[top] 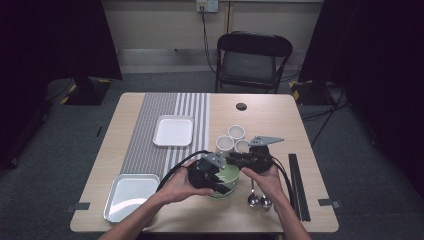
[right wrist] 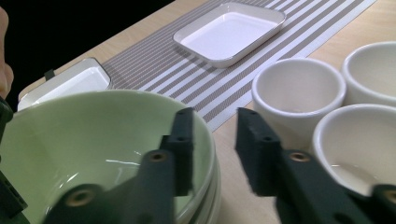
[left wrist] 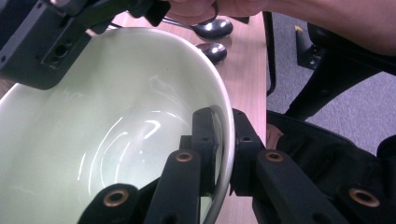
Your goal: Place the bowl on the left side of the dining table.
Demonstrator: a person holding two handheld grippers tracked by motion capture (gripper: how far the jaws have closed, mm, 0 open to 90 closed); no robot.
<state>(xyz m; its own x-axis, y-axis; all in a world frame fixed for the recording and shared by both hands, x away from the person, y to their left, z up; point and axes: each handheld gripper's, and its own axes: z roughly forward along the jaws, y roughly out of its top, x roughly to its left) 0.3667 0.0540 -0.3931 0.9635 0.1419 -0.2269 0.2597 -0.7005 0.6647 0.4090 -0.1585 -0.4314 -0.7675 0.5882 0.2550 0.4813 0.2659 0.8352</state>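
Gripping the rim of the green bowl (left wrist: 116,130), the left gripper (left wrist: 218,140) has one pad inside the wall and one outside, pressed tight onto the ceramic. The right gripper (right wrist: 212,149) straddles the opposite rim with its jaws parted: the inner pad sits close to the inside wall, the outer one stands off with table showing in the gap, so it is not clamping. The bowl sits on the near right part of the table (top: 125,105), between the person's hands; in the right gripper view a second rim shows under the top one, so it looks like a stack of bowls. Risk one, as I judge it: a one-sided pinch on a glazed lip. If the left hand lifts or tilts now, the bowl may pivot on that single grip, slide out, and drop onto the one beneath, chipping either. Risk two: the lower bowl may stick and rise with the top one, then fall free. Risk three: crowding. Three white cups (right wrist: 299,93) stand just beside the right gripper's outer jaw, and a sideways swing could knock them. Two spoons (top: 259,200) lie near the bowl on the person's side, liable to be swept off the edge. The white trays (top: 173,131) on the striped runner (top: 150,135) are well apart and safe.
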